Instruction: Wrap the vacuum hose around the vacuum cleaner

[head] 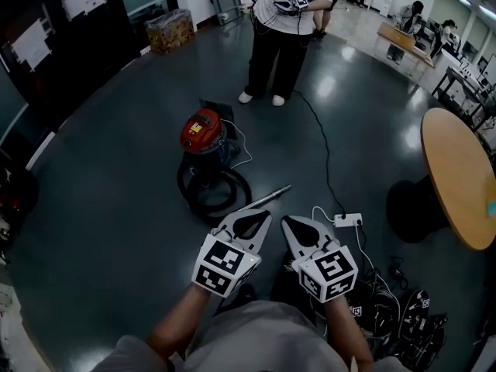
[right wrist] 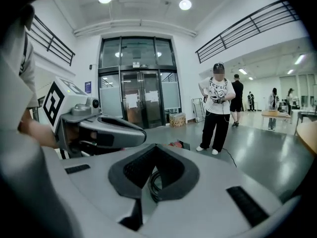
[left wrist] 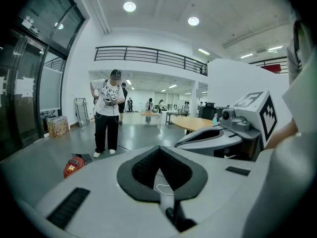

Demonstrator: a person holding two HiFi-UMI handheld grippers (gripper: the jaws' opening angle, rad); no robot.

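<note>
Hose (head: 186,188) is lying coiled against the vacuum cleaner (head: 203,132), at eleven o'clock, well apart from left gripper (head: 263,215) and right gripper (head: 288,222), whose fingers are pressing together, empty.

The vacuum cleaner (head: 203,134) is located ahead-left of the left gripper (head: 262,215), the hose (head: 215,191) coiled between them; a power strip (head: 348,220) is placed just beside the right gripper (head: 291,222)

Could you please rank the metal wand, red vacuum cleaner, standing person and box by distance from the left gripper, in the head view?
1. Metal wand, just ahead of the left gripper.
2. Red vacuum cleaner, farther up-left.
3. Standing person, beyond the cleaner.
4. Box, far back left.
</note>
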